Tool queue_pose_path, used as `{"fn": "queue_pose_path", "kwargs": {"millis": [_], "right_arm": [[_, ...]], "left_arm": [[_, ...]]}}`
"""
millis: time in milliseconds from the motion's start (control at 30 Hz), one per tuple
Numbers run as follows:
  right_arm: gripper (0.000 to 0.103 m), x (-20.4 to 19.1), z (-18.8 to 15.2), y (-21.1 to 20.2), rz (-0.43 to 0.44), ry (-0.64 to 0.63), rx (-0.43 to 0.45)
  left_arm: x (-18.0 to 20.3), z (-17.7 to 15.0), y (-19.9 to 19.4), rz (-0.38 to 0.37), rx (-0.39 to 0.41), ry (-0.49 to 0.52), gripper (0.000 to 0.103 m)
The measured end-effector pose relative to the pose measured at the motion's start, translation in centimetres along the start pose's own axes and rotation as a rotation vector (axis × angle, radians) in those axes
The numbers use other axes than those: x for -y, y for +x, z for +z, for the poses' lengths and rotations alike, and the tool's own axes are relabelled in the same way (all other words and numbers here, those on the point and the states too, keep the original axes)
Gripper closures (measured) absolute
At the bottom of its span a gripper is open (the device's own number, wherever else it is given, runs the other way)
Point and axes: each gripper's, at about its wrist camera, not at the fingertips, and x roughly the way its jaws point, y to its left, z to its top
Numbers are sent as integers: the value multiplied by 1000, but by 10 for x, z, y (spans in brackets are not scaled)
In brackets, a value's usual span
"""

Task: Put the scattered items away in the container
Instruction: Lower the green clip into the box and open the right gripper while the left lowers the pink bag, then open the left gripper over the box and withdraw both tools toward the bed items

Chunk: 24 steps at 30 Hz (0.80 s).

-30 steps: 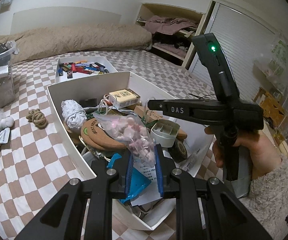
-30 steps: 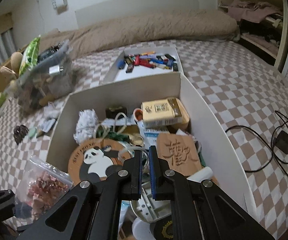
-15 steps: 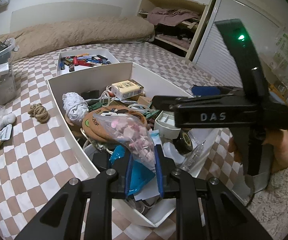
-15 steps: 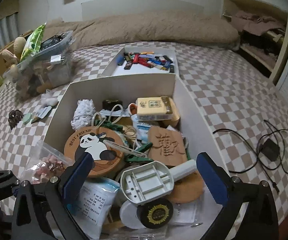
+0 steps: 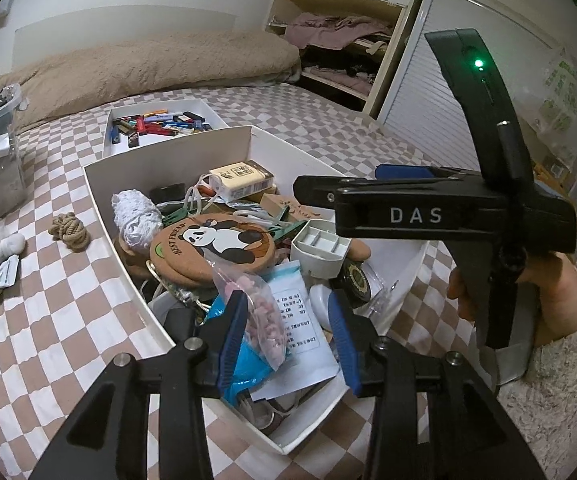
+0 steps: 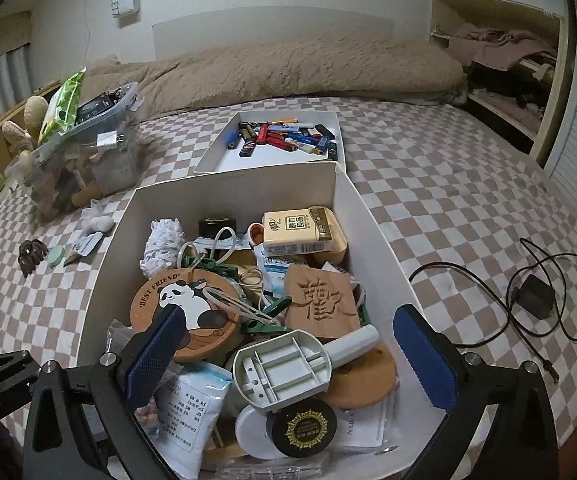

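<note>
A big white cardboard box (image 5: 168,152) stands on the checkered bed, full of clutter: a panda coaster (image 5: 212,244), a carved wooden block (image 6: 320,300), a white divided scoop (image 6: 284,368) and a yellow packet box (image 6: 296,230). A clear bag of pink bits (image 5: 258,316) lies in the box's near end between my left gripper's (image 5: 288,340) fingers. Those jaws are opening; the bag leans on the left pad and the right pad stands apart from it. My right gripper (image 6: 290,356) hangs wide open above the scoop, holding nothing.
A shallow white tray of lighters (image 6: 272,140) sits behind the box. A clear plastic bin (image 6: 80,160) stands at far left, with a rope knot (image 5: 68,232), small packets (image 5: 2,280) and a hair claw (image 6: 30,256) near it. A charger with cable (image 6: 532,300) lies right of the box.
My left jaws have parted from the bag, which now sits lower in the box. My right jaws went from shut to wide open and stayed so.
</note>
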Motion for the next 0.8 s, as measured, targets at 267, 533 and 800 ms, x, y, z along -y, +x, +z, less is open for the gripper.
{"fn": "queue_pose_path", "kwargs": {"millis": [267, 533, 800], "right_arm": [[0, 1, 0, -7, 8, 10, 15], [0, 5, 2, -12, 17, 20, 29], [0, 7, 2, -13, 19, 29, 33]], "left_arm": [[0, 1, 5, 37, -26, -9, 30], [14, -2, 27, -138, -72, -38, 30], [35, -3, 38, -267, -94, -47, 25]]}}
